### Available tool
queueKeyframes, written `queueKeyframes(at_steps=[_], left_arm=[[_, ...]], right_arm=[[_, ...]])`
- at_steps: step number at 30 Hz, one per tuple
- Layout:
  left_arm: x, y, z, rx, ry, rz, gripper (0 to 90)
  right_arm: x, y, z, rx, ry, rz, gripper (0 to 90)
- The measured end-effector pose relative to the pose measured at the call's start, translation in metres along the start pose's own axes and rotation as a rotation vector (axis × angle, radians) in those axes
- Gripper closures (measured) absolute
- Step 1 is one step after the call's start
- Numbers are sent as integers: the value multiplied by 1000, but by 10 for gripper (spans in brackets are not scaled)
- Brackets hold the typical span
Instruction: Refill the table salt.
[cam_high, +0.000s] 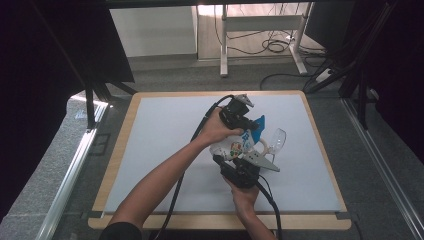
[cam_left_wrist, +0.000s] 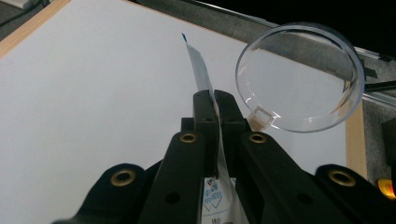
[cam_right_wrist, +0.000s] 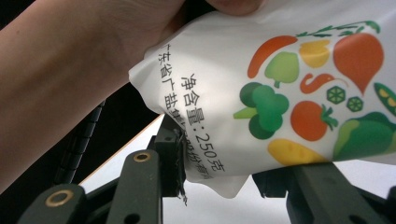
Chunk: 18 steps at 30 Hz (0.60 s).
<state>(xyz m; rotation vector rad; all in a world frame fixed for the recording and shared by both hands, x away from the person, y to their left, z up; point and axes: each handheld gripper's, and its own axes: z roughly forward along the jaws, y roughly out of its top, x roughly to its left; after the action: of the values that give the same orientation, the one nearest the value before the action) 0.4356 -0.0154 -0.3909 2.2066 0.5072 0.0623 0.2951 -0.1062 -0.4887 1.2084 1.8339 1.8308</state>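
A white bag (cam_high: 234, 146) printed with vegetables hangs above the table between both grippers. My left gripper (cam_high: 252, 125) is shut on the bag's thin blue-and-white top edge (cam_left_wrist: 201, 70), which stands pinched between its jaws (cam_left_wrist: 215, 95). My right gripper (cam_high: 236, 159) is shut on the bag's lower corner (cam_right_wrist: 224, 177); one jaw presses its printed side and the other is hidden behind it. A clear cup (cam_high: 276, 140) lies tilted just right of the bag, its round mouth (cam_left_wrist: 299, 79) facing the left gripper. A hand and forearm (cam_right_wrist: 70, 79) sit beside the bag.
The white mat (cam_high: 165, 150) covers a wood-edged table (cam_high: 120, 150), bare to the left and at the back. Desk legs and cables (cam_high: 272, 45) stand beyond the far edge. Black drapes (cam_high: 60, 45) and a metal rail (cam_high: 75, 170) flank the table.
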Motion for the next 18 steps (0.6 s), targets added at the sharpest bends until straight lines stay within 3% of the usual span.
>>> queueKeyframes(at_steps=[18], left_arm=[[0,0,1,-1,-2,-4,896]], right_arm=[[0,0,0,2,-2,-8,602]])
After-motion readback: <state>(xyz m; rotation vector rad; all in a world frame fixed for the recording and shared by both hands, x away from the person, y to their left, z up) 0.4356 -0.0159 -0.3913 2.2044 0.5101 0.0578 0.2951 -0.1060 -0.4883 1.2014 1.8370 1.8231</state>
